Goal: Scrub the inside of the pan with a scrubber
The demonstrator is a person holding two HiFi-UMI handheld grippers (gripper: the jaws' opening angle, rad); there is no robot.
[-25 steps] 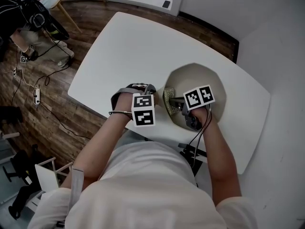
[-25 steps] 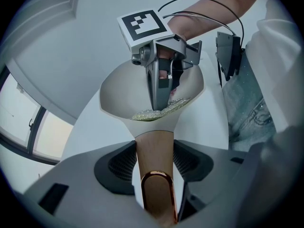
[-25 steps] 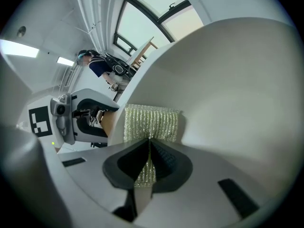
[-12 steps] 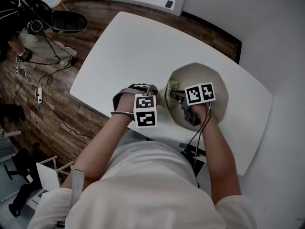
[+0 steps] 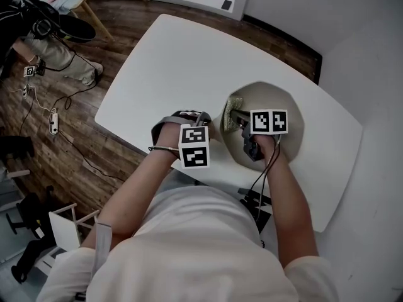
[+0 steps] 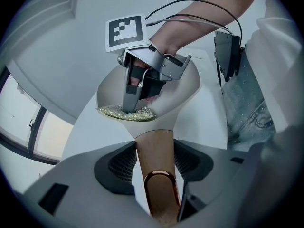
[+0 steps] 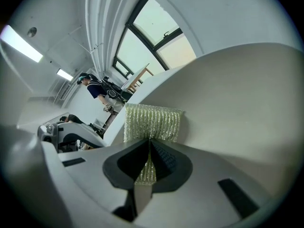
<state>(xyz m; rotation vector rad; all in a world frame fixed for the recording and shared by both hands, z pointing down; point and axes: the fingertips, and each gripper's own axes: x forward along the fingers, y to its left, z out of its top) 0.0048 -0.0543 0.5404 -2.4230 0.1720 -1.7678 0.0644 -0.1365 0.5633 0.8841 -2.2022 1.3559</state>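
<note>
A cream pan point(image 5: 286, 106) sits on the white table point(image 5: 170, 61). Its brown handle point(image 6: 156, 165) runs between the jaws of my left gripper point(image 5: 199, 119), which is shut on it at the pan's left side. My right gripper point(image 5: 237, 119) reaches into the pan and is shut on a green-gold mesh scrubber point(image 5: 231, 119). In the right gripper view the scrubber point(image 7: 152, 122) is pressed flat against the pan's inner wall point(image 7: 237, 108) near the rim. In the left gripper view the scrubber point(image 6: 128, 113) lies at the rim below the right gripper point(image 6: 130, 106).
The table's near edge runs just under my left hand. A wooden floor with cables point(image 5: 50, 121) lies to the left, where a person point(image 5: 44, 43) stands. A black box point(image 6: 228, 51) hangs at my waist.
My right gripper has slid the scrubber a little farther away along the pan's left inner wall. The left gripper keeps its hold on the handle. The person on the floor has shifted.
</note>
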